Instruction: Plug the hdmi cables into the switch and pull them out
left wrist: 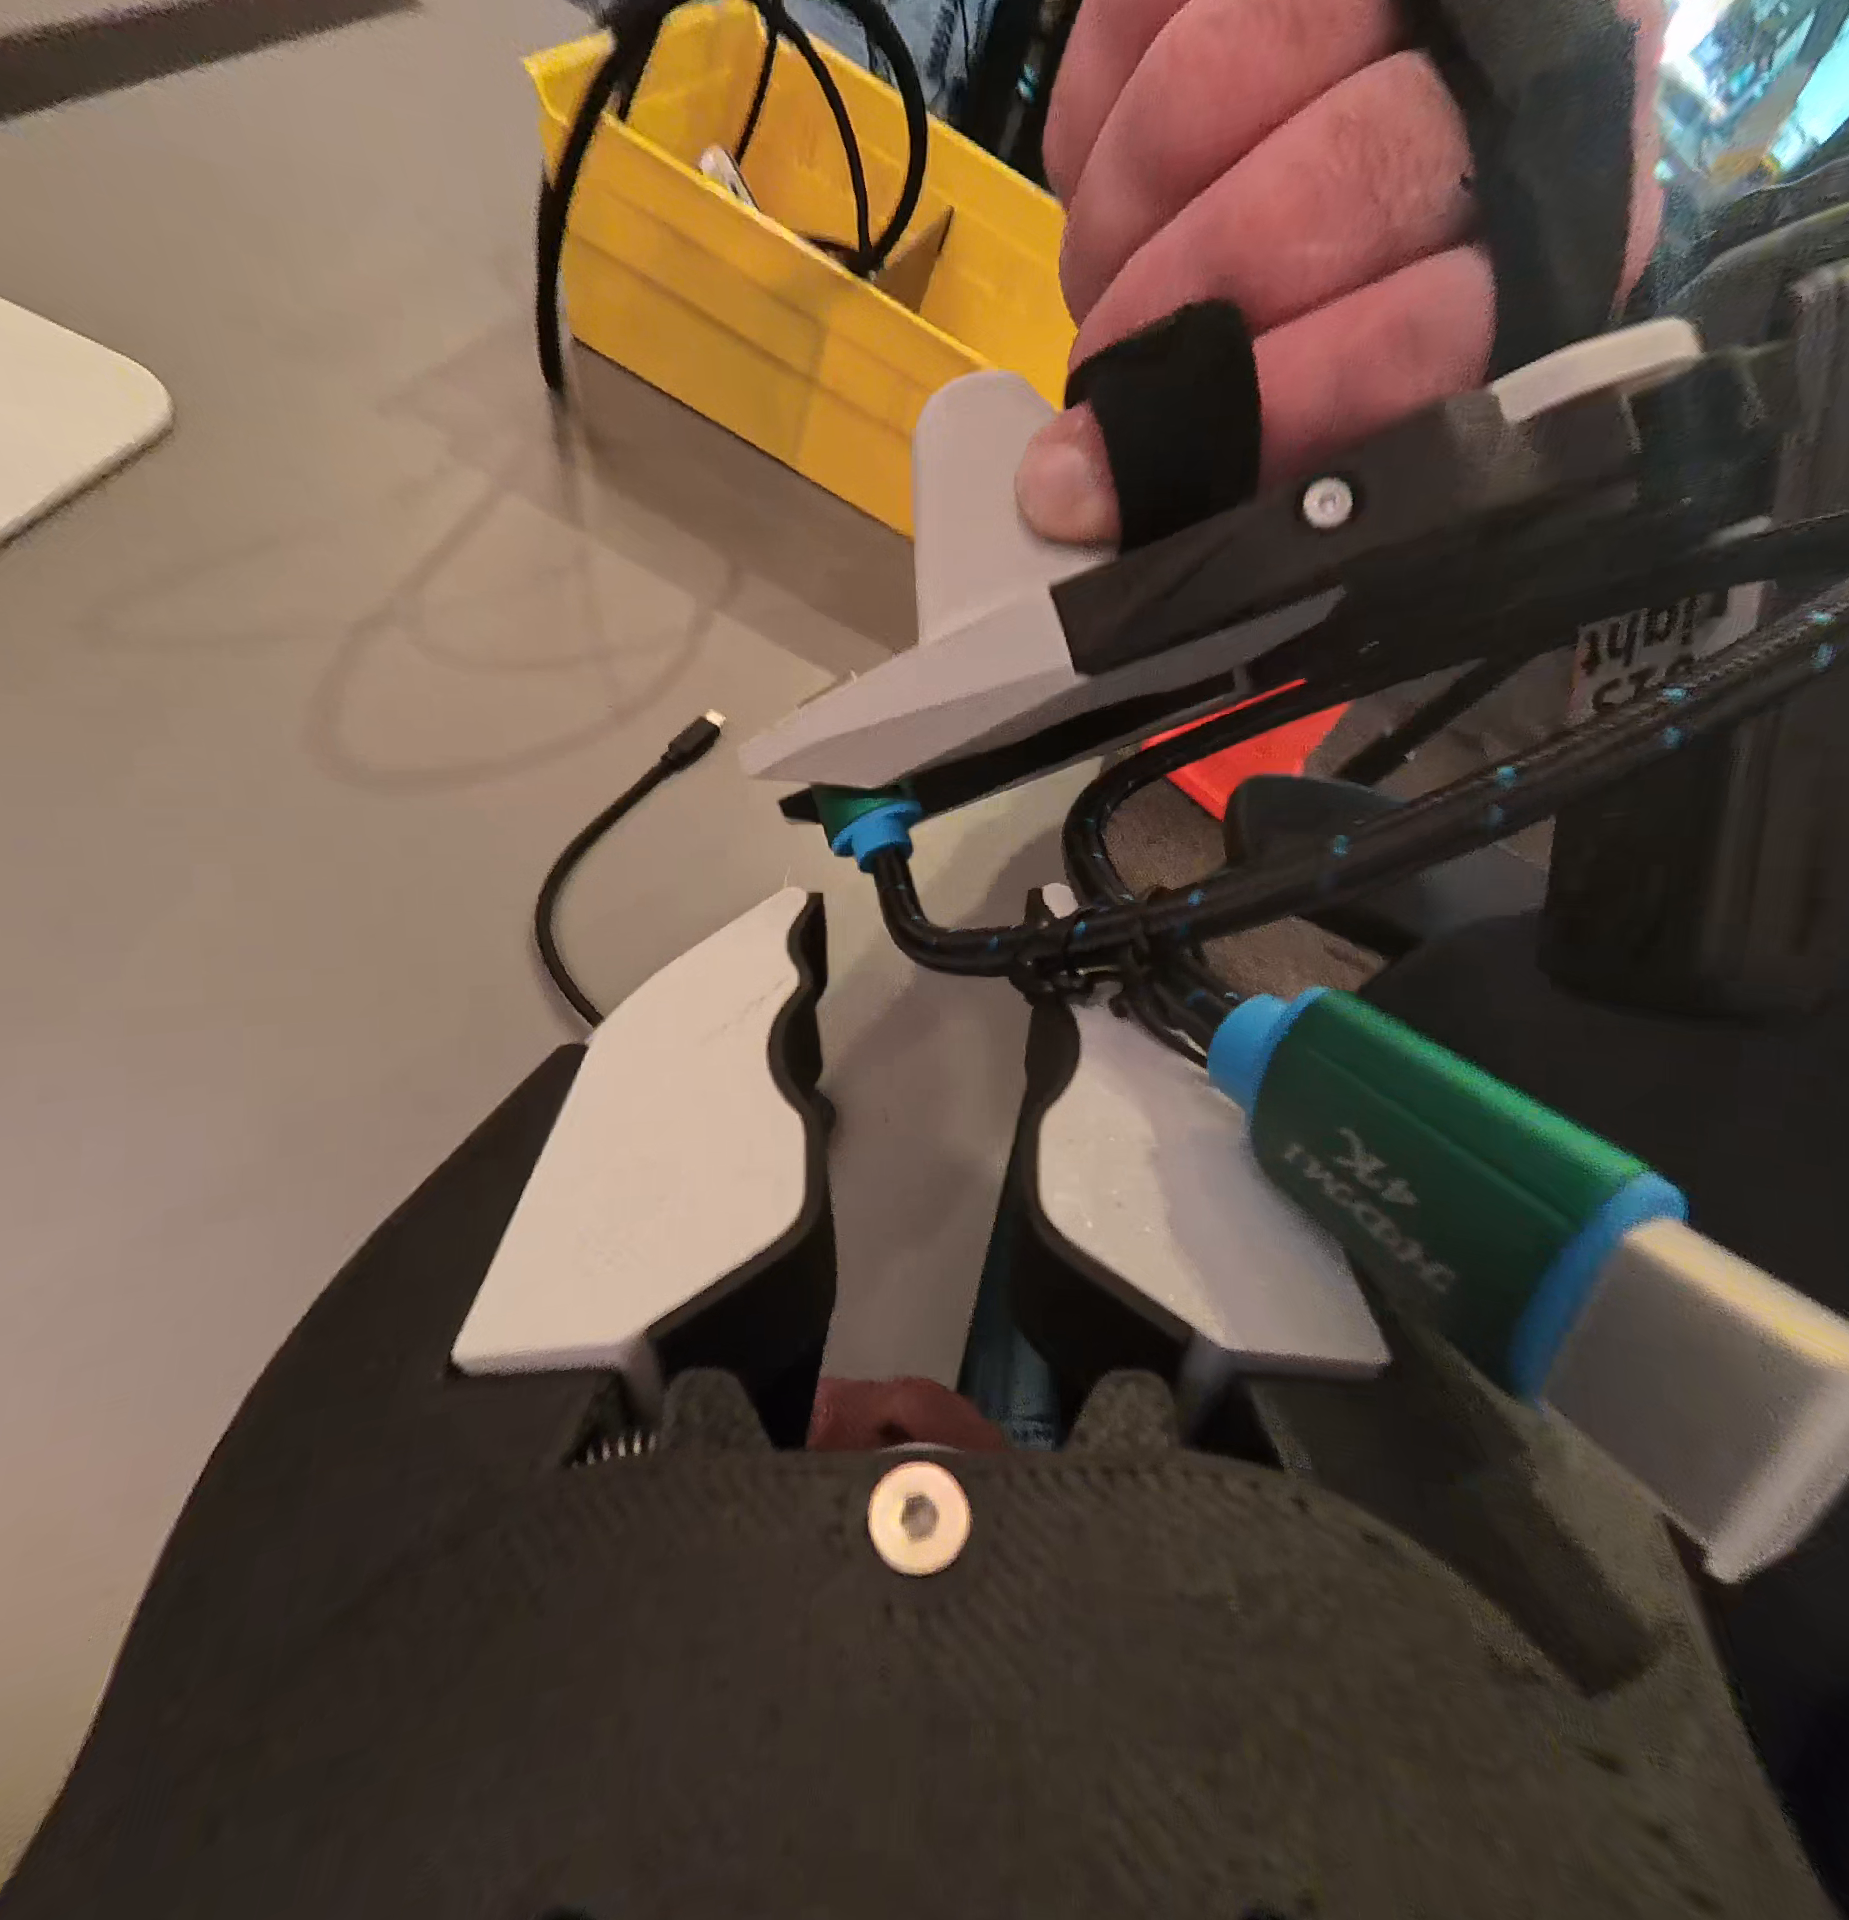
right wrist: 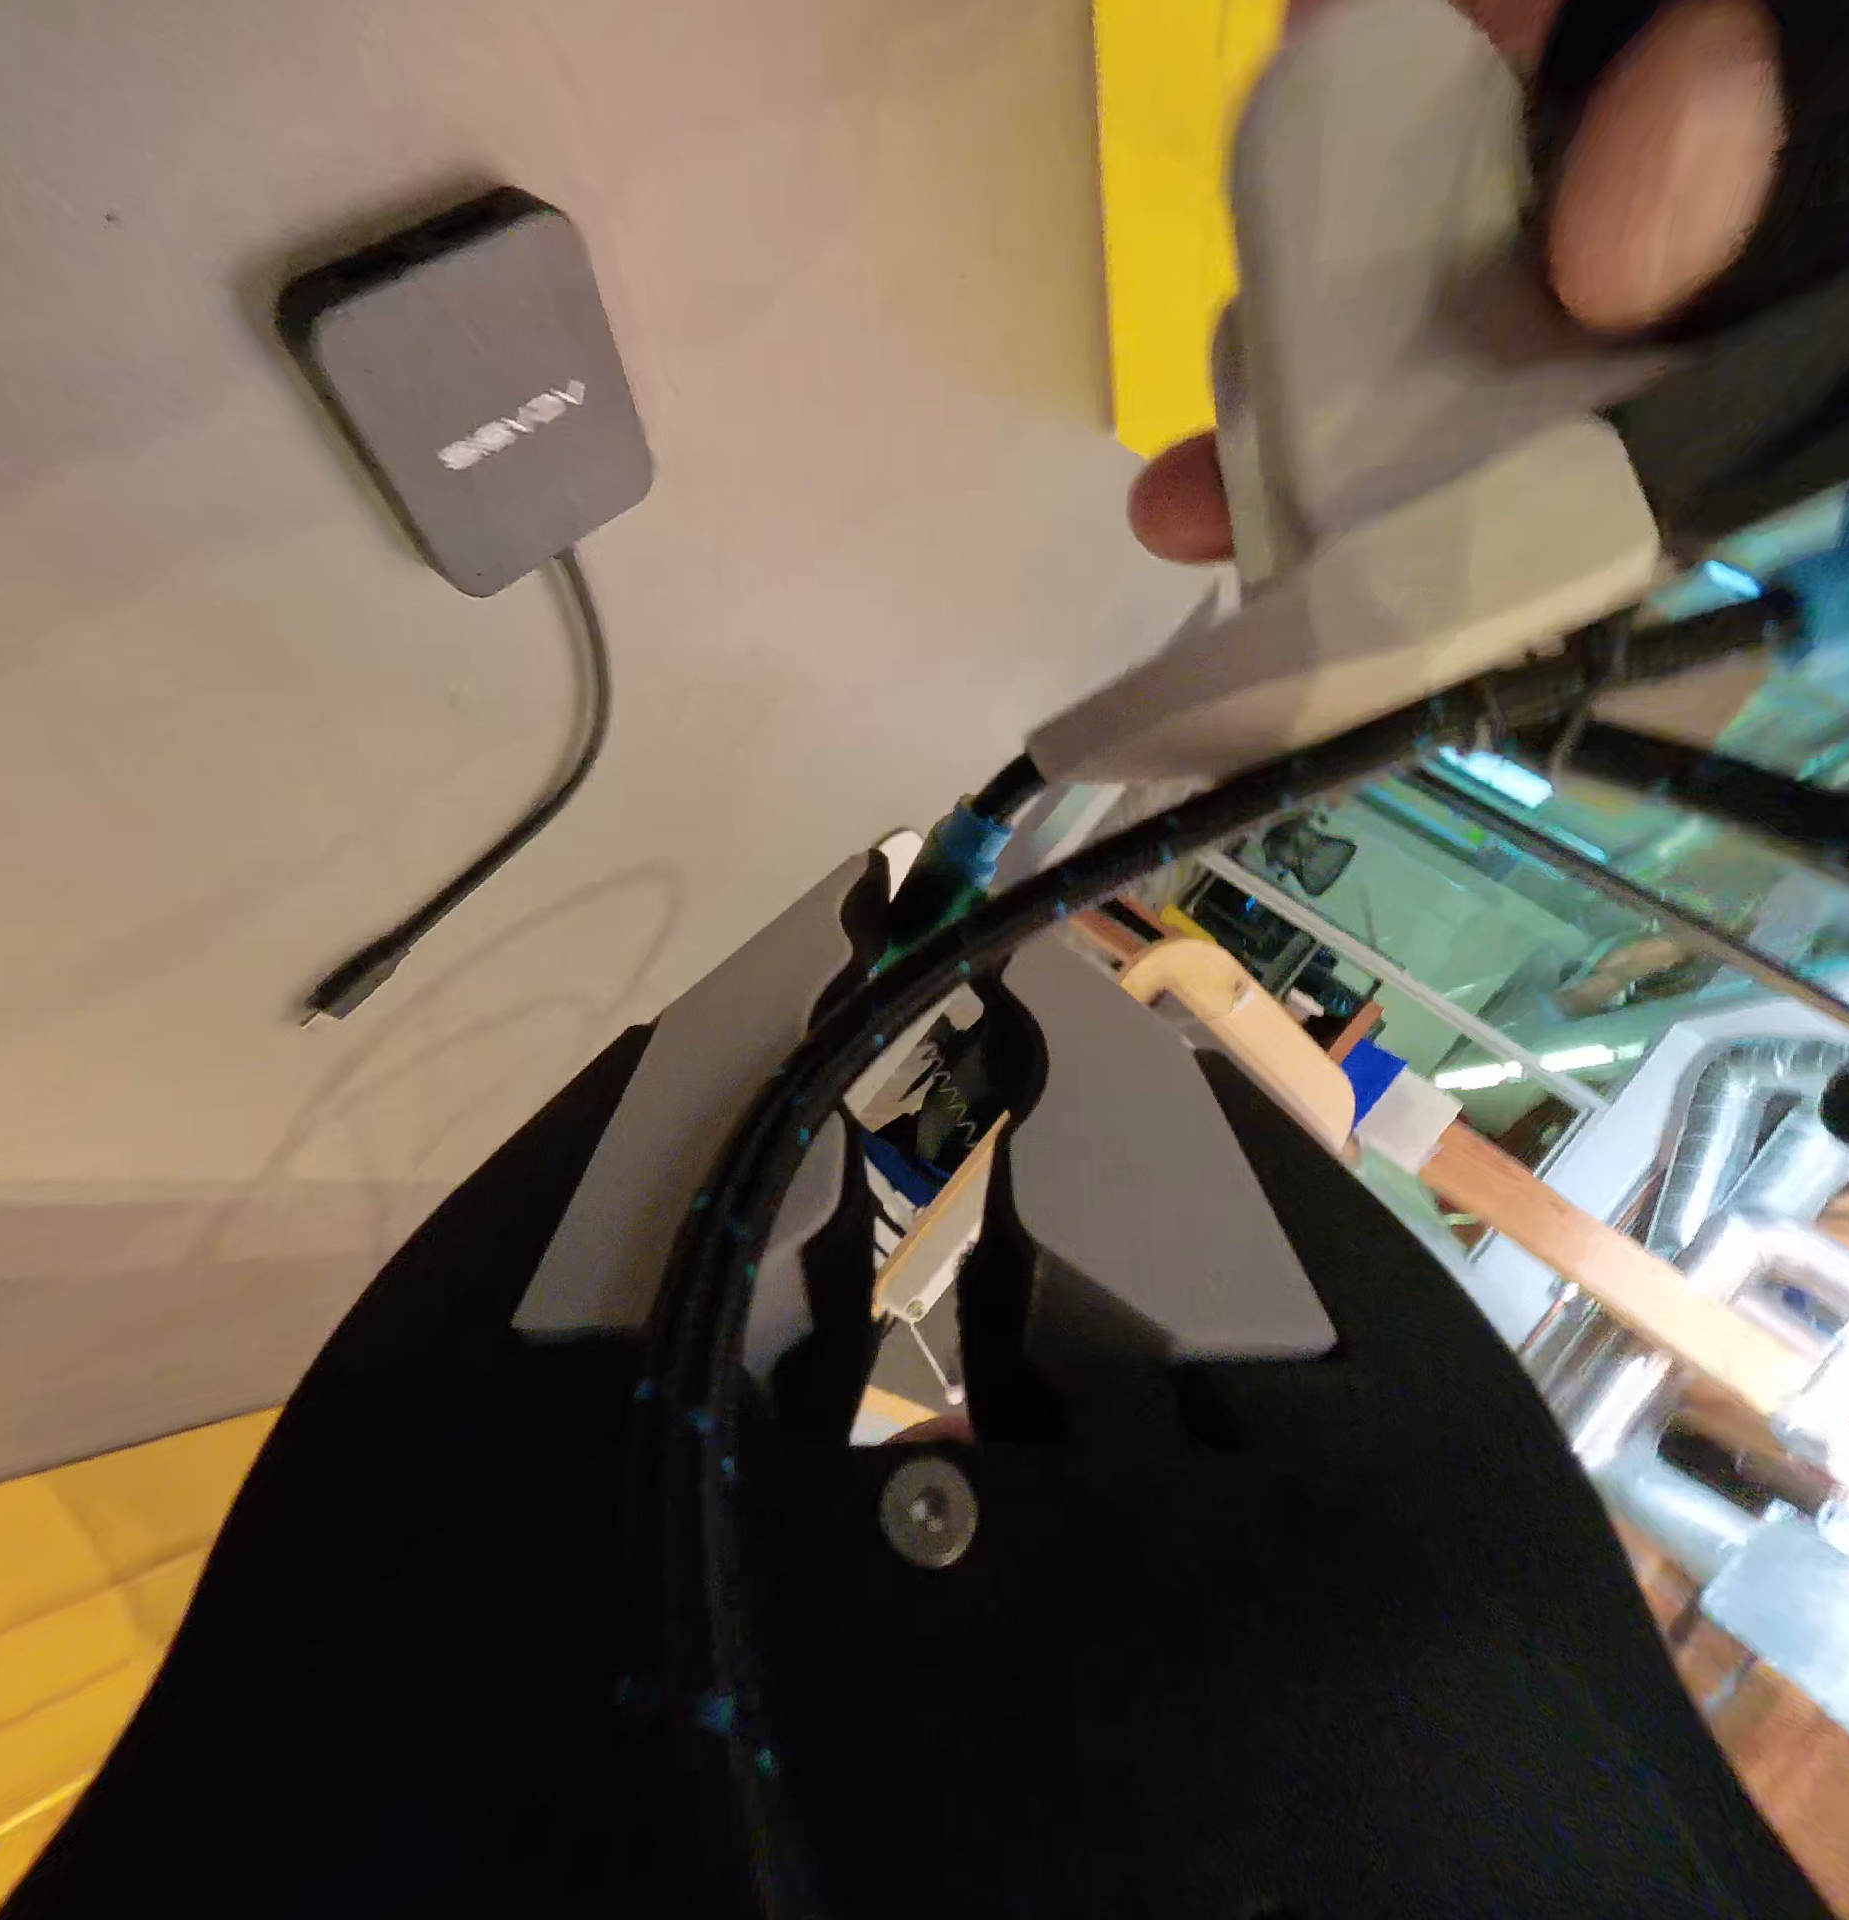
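My left tongs point(left wrist: 930, 997): fingers parted, a clear gap between them, gripping nothing. My right tongs point(left wrist: 795, 769) reach in from the right, tips pressed nearly together, tilted downward. My right hand point(left wrist: 1263, 260) wraps its handle, forefinger in the strap.

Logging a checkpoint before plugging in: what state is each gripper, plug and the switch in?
Left gripper: open, empty.
Right gripper: shut on far plug.
Near plug: unplugged, resting by left gripper.
Switch: flat on table, no HDMI plugged in.
Switch lead: end free on table.
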`<control>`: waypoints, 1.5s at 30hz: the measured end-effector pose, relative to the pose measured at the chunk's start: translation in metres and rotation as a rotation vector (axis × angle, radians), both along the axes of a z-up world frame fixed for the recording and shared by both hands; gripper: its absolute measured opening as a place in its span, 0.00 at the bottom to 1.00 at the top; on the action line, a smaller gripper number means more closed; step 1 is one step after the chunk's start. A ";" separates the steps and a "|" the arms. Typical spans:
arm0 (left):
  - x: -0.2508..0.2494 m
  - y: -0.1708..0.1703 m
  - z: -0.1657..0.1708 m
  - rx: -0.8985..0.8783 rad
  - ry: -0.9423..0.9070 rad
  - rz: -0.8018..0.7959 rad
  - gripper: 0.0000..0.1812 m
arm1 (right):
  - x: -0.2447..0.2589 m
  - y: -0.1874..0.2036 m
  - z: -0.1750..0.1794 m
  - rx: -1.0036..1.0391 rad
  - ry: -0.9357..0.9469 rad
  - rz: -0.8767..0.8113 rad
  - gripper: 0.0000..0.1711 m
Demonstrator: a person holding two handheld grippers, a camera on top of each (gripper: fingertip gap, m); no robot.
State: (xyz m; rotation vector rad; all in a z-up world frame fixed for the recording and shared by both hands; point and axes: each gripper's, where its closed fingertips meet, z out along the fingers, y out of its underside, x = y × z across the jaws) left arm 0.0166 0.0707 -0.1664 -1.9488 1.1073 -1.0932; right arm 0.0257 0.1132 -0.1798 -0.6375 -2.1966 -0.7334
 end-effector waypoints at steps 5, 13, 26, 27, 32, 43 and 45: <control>0.006 0.018 0.017 0.123 -0.115 0.128 0.18 | -0.003 0.018 0.029 0.019 0.261 -0.107 0.06; 0.007 0.035 0.030 0.233 -0.226 0.315 0.13 | -0.007 0.020 0.039 0.084 0.464 -0.171 0.06; 0.008 0.037 0.032 0.202 -0.299 0.391 0.09 | -0.010 0.022 0.044 0.153 0.515 -0.175 0.05; 0.008 0.037 0.032 0.201 -0.303 0.390 0.08 | -0.010 0.023 0.044 0.154 0.518 -0.172 0.05; 0.007 0.039 0.034 0.216 -0.322 0.406 0.12 | -0.010 0.021 0.045 0.142 0.544 -0.179 0.05; 0.008 0.039 0.033 0.237 -0.330 0.433 0.12 | -0.009 0.022 0.041 0.118 0.560 -0.194 0.06; 0.007 0.040 0.035 0.264 -0.321 0.441 0.12 | -0.010 0.021 0.039 0.107 0.563 -0.193 0.06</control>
